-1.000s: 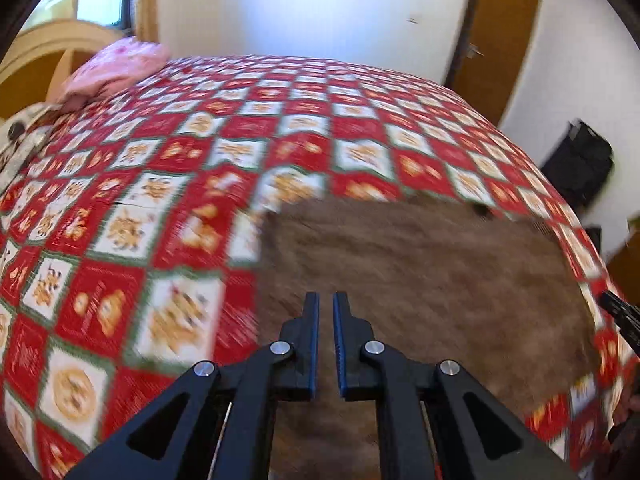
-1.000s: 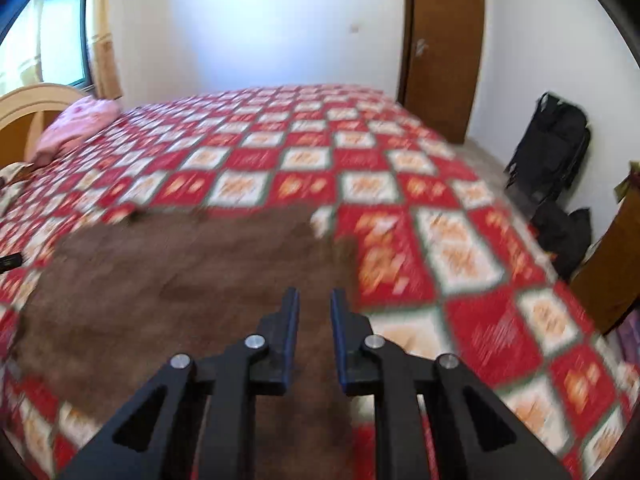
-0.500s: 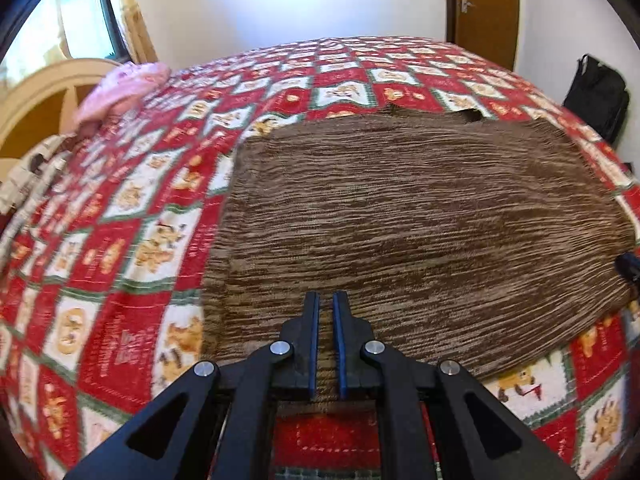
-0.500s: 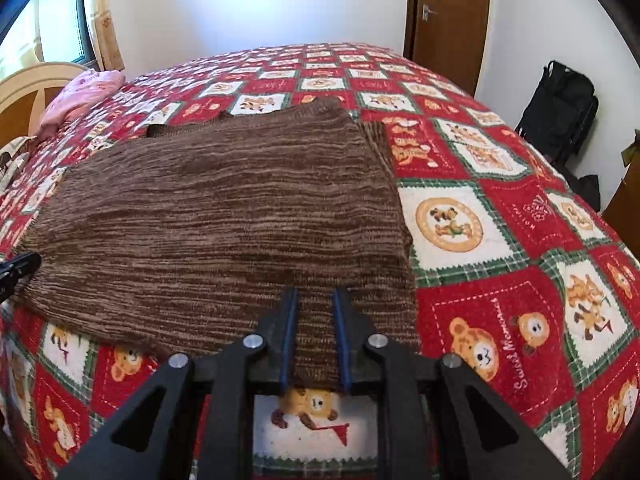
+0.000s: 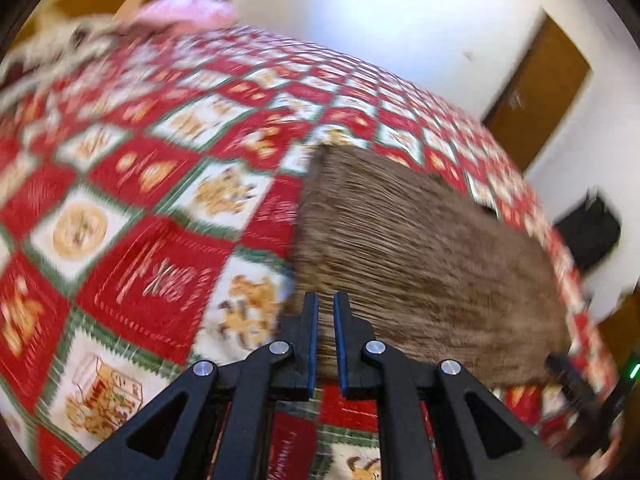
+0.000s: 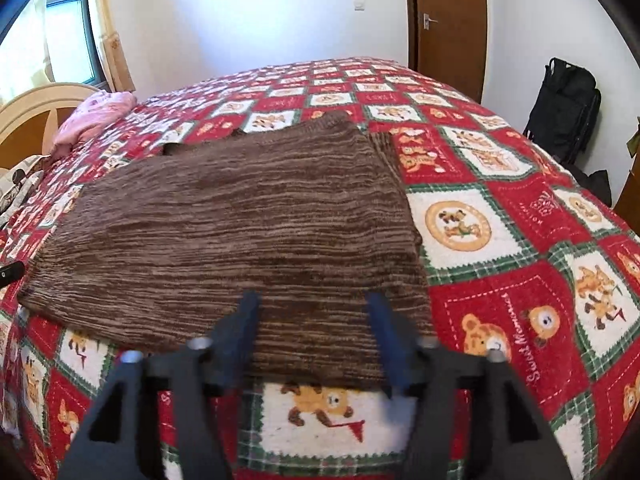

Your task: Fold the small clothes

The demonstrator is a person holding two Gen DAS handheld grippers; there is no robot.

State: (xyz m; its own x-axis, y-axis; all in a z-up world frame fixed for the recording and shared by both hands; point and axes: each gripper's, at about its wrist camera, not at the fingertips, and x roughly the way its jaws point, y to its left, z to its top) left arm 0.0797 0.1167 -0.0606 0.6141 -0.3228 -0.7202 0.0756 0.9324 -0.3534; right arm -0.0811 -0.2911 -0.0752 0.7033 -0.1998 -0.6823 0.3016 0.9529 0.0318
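A brown striped knit garment [image 6: 240,232] lies flat on the red patterned bedspread [image 6: 520,240]; it also shows, blurred, in the left wrist view [image 5: 420,248]. My right gripper [image 6: 314,304] is open, its fingers spread above the garment's near hem. My left gripper [image 5: 326,308] is shut with only a thin gap, over the garment's near left corner; whether cloth sits between the fingers is unclear. The right gripper's tip shows at the left wrist view's right edge [image 5: 568,372].
A pink cloth [image 6: 96,116] lies by the wooden headboard [image 6: 36,108] at the far left. A black bag [image 6: 564,108] stands by the wall at right, near a brown door [image 6: 448,20]. The bedspread [image 5: 140,220] stretches left of the garment.
My right gripper has opened wide over the near hem. The left wrist view has swung left and tilted, blurred by fast motion; its fingers stay close together.
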